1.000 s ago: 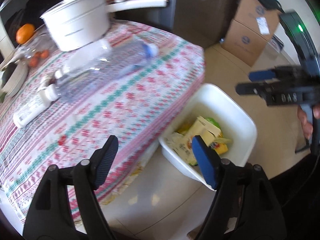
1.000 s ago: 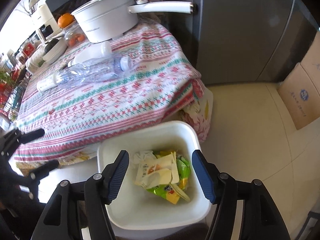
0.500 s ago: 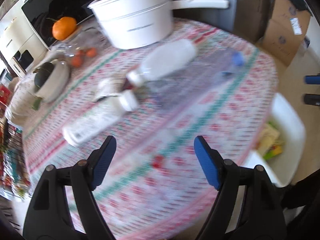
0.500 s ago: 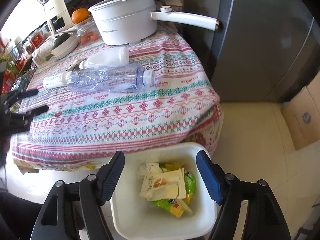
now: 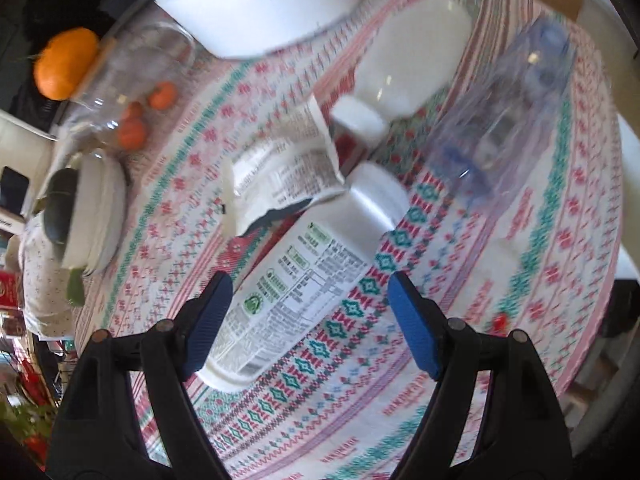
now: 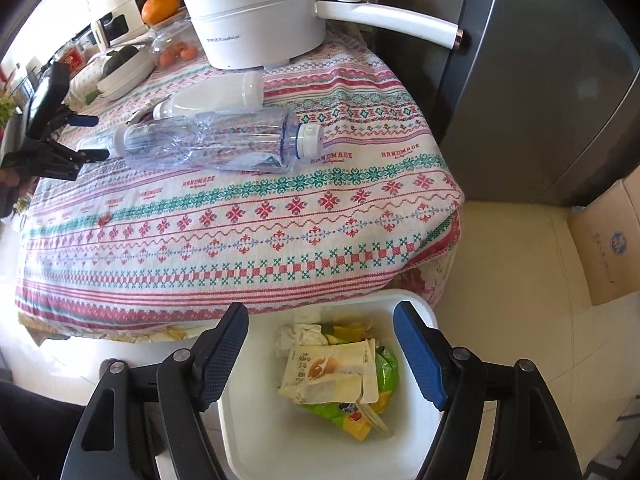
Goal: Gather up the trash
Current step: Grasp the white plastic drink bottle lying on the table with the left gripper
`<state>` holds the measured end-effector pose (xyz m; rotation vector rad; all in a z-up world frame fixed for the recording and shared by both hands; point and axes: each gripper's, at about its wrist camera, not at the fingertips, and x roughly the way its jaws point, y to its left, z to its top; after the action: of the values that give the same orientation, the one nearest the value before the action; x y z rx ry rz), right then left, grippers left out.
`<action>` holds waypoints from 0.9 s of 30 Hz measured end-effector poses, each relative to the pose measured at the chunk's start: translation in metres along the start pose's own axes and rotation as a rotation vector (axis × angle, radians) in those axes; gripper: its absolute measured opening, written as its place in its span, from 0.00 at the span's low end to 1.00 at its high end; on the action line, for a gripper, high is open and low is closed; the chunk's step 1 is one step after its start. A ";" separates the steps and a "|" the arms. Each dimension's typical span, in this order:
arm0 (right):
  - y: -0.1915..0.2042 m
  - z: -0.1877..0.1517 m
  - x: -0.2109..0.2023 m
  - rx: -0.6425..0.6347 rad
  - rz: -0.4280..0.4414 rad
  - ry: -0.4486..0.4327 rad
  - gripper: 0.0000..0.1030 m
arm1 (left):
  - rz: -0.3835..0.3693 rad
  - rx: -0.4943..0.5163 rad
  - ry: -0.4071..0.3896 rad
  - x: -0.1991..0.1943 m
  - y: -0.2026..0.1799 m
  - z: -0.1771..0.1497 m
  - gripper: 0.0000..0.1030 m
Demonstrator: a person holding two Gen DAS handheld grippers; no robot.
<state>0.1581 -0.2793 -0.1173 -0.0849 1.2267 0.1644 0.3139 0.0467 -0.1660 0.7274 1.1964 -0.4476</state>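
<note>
Left gripper (image 5: 308,320), jaws spread and empty, has swung from the bin (image 6: 416,308) to over the labelled white bottle (image 5: 304,284); right gripper (image 6: 320,356) hangs open above the bin, so 1 more pickup looks imminent.

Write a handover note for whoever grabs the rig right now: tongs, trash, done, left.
Left tongs: open, empty, above the lying white labelled plastic bottle, not gripping it.
Right tongs: open, empty, over the white square trash bin on the floor beside the table.
Done: snack wrappers and crumpled tissue already lie in the bin.
Left on the patterned tablecloth: labelled bottle, torn white paper label, plain white plastic bottle, clear crushed plastic water bottle.
Next, probably: close left tongs on the labelled bottle and carry it to the bin.
</note>
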 end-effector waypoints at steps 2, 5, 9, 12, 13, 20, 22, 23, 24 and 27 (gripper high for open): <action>0.001 0.001 0.004 0.001 0.000 0.010 0.74 | -0.004 -0.002 0.023 0.010 0.001 0.002 0.78; 0.002 0.003 0.011 0.002 0.002 0.024 0.74 | -0.009 -0.025 0.025 0.017 0.003 0.002 0.78; 0.004 0.007 0.016 0.001 0.001 0.029 0.74 | -0.101 -0.061 0.101 0.021 0.002 -0.002 0.77; 0.006 0.011 0.016 0.006 0.007 0.023 0.74 | -0.150 -0.099 0.143 0.022 -0.003 -0.007 0.51; 0.007 0.013 0.016 0.010 0.016 0.020 0.74 | -0.182 -0.154 0.146 0.022 -0.001 -0.008 0.51; 0.022 0.036 0.007 -0.010 0.065 -0.014 0.74 | -0.195 -0.392 0.089 0.008 -0.014 -0.033 0.50; 0.030 0.046 0.005 -0.043 0.073 -0.019 0.74 | -0.194 -0.434 0.055 -0.006 -0.023 -0.045 0.49; 0.034 0.051 0.004 -0.063 0.071 -0.022 0.74 | -0.206 -0.458 0.037 -0.013 -0.028 -0.051 0.49; 0.040 0.056 0.004 -0.089 0.064 -0.026 0.74 | -0.224 -0.482 0.013 -0.024 -0.034 -0.058 0.49; 0.062 0.070 0.004 -0.202 0.028 -0.045 0.74 | -0.231 -0.517 -0.025 -0.046 -0.047 -0.076 0.49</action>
<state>0.2135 -0.2075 -0.0959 -0.2384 1.1646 0.3131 0.2166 0.0652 -0.1492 0.1396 1.3063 -0.3142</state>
